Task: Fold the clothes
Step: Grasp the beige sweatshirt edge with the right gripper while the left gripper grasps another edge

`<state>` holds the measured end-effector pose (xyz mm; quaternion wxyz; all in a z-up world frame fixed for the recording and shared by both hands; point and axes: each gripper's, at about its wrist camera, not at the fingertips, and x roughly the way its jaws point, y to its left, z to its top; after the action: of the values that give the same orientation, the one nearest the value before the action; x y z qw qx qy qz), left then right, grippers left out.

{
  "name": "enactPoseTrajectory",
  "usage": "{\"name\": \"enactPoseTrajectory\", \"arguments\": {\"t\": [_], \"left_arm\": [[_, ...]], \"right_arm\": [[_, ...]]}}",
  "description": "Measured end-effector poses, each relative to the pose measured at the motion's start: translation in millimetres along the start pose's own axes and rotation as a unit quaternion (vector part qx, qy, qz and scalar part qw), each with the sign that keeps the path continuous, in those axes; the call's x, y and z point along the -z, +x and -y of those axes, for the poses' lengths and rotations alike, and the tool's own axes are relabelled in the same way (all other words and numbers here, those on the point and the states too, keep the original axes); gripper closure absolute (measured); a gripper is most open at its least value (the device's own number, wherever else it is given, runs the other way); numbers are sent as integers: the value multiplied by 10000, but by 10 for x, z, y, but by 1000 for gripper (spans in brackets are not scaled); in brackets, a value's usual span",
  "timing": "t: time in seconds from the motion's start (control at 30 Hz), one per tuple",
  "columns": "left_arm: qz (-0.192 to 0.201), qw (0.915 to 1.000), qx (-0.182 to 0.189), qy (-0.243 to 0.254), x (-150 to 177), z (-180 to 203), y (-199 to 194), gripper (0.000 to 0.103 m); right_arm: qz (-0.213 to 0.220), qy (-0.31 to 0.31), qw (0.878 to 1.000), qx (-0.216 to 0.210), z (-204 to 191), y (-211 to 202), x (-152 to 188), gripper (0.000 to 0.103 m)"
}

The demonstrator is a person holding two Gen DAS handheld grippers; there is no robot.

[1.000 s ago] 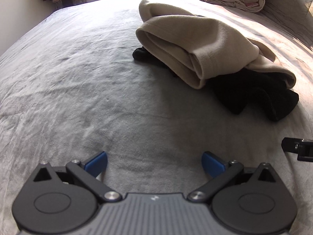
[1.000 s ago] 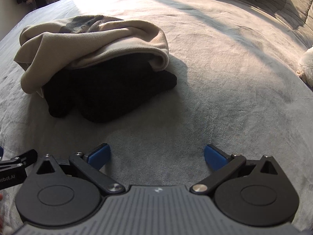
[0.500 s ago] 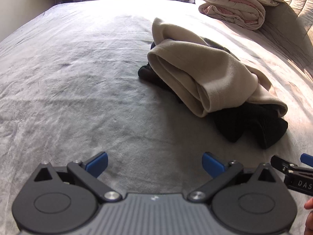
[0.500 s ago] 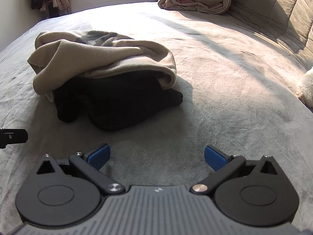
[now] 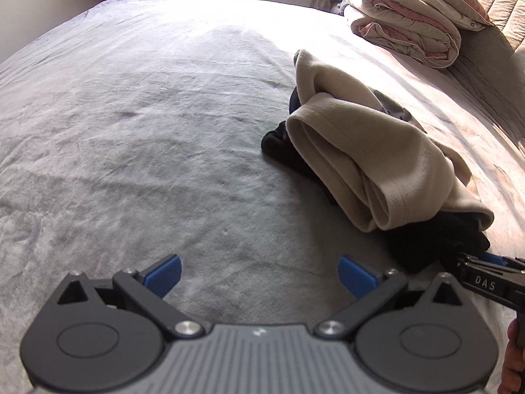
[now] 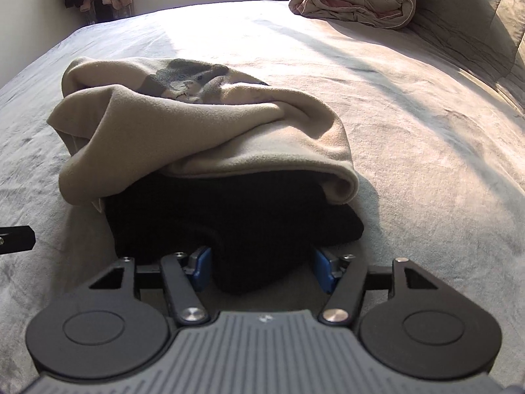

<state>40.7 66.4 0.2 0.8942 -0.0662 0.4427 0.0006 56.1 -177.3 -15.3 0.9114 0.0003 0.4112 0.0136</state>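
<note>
Clothes sit heaped mid-bed: a beige garment (image 6: 203, 138) draped over a black garment (image 6: 229, 226). The right gripper (image 6: 261, 267) has just been closing its jaws around the black fabric's near fold, apparently to drag it free. The left gripper (image 5: 259, 274) hangs wide open over bare bed (image 5: 137, 138), lower centre, gripping nothing.

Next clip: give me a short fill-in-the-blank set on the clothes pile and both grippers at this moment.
1. The beige garment lies on top of a ____ garment.
2. The right gripper has just been closing, with the ____ garment between its pads.
3. The left gripper stands ____ over bare bedspread.
4. A folded ____ sits at the far end of the bed.

Missing words: black; black; open; comforter
</note>
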Motion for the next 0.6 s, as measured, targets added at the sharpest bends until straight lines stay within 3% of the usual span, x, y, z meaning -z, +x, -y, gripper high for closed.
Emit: {"name": "enactPoseTrajectory", "arguments": {"t": [0.03, 0.1, 0.33, 0.6], "left_arm": [[8, 10000, -21, 3, -8, -11, 3, 1], [17, 10000, -56, -21, -21, -34, 10, 1], [-19, 9998, -89, -184, -58, -117, 40, 1], [-3, 9997, -103, -218, -108, -149, 56, 1]], "right_arm": [[21, 13, 10000, 1, 32, -7, -19, 57], [31, 53, 10000, 44, 100, -21, -73, 78], [309, -168, 9938, 1054, 267, 67, -336, 82], [347, 296, 9818, 1845, 657, 373, -685, 83]]}}
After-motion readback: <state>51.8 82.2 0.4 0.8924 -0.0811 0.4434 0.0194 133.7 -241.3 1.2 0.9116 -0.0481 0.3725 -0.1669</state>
